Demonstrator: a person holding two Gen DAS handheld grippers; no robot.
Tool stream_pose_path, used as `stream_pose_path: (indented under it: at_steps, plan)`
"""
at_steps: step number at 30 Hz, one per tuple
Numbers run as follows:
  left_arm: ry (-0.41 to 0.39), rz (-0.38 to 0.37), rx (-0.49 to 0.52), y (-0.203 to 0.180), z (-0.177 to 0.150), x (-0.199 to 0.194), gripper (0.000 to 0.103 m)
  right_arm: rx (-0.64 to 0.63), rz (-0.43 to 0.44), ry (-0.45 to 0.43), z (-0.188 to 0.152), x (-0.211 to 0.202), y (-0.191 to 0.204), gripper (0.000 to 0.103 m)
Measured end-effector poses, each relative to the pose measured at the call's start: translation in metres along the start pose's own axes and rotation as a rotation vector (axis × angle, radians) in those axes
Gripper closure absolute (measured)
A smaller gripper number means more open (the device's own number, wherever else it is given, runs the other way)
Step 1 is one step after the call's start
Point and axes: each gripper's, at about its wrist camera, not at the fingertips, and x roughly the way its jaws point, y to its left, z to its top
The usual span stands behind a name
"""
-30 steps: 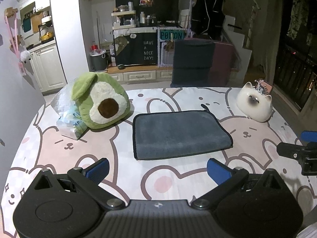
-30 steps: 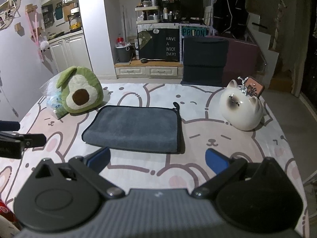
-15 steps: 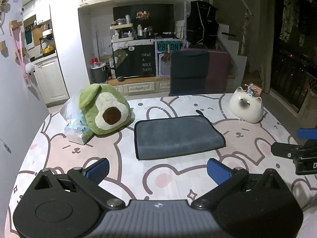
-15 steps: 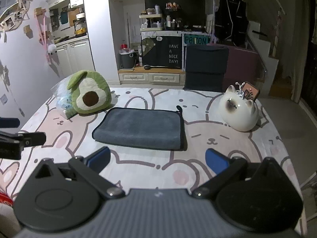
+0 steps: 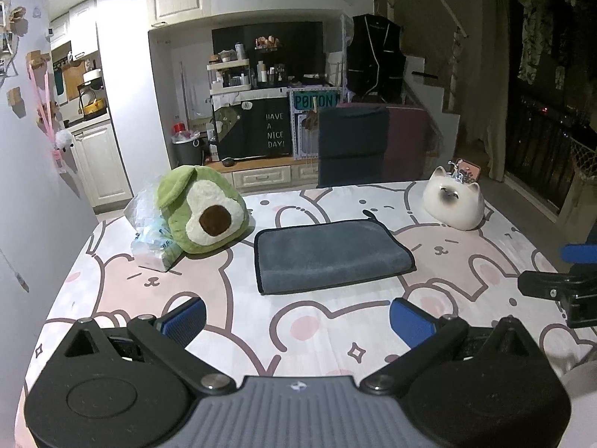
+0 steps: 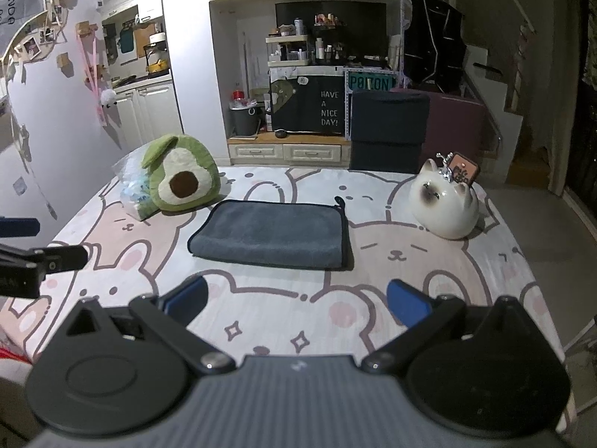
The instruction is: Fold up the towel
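A dark grey towel [image 5: 330, 254] lies folded into a flat rectangle on the bunny-print table cover, with a small loop at its far right corner; it also shows in the right wrist view [image 6: 272, 233]. My left gripper [image 5: 298, 321] is open and empty, well short of the towel's near edge. My right gripper [image 6: 296, 300] is open and empty, also short of the towel. Each gripper shows in the other's view: the right gripper [image 5: 559, 283] at the right edge, the left gripper [image 6: 33, 257] at the left edge.
A green avocado plush [image 5: 203, 214] and a clear plastic bag [image 5: 149, 231] sit left of the towel. A white cat-shaped ceramic [image 5: 453, 203] stands at the far right. A dark chair back [image 5: 352, 145] stands behind the table's far edge.
Both grippers have pulled back and up from the towel, so the towel looks smaller and farther. The towel itself has not moved. Both grippers stay open.
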Motion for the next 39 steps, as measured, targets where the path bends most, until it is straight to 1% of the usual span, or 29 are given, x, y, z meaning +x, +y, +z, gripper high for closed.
stream_pose_path:
  at_steps: [4, 13, 19, 28, 39]
  plan:
    - [-0.001, -0.018, -0.006, 0.0, -0.01, -0.005, 0.0, -0.006, -0.014, -0.013, -0.01, -0.011, 0.0, 0.0]
    - [-0.029, -0.042, -0.015, 0.0, -0.029, -0.019, 0.0, 0.019, 0.008, -0.033, -0.023, -0.023, 0.002, 0.0]
    - [-0.05, -0.028, -0.019, 0.0, -0.04, -0.023, 0.0, 0.007, 0.01, -0.046, -0.034, -0.027, 0.005, 0.0]
    - [-0.035, -0.029, -0.041, 0.003, -0.056, -0.017, 0.0, -0.014, 0.009, -0.075, -0.047, -0.031, 0.008, 0.0]
    - [-0.048, -0.034, -0.038, 0.003, -0.065, -0.018, 0.0, -0.05, 0.011, -0.094, -0.054, -0.03, 0.012, 0.0]
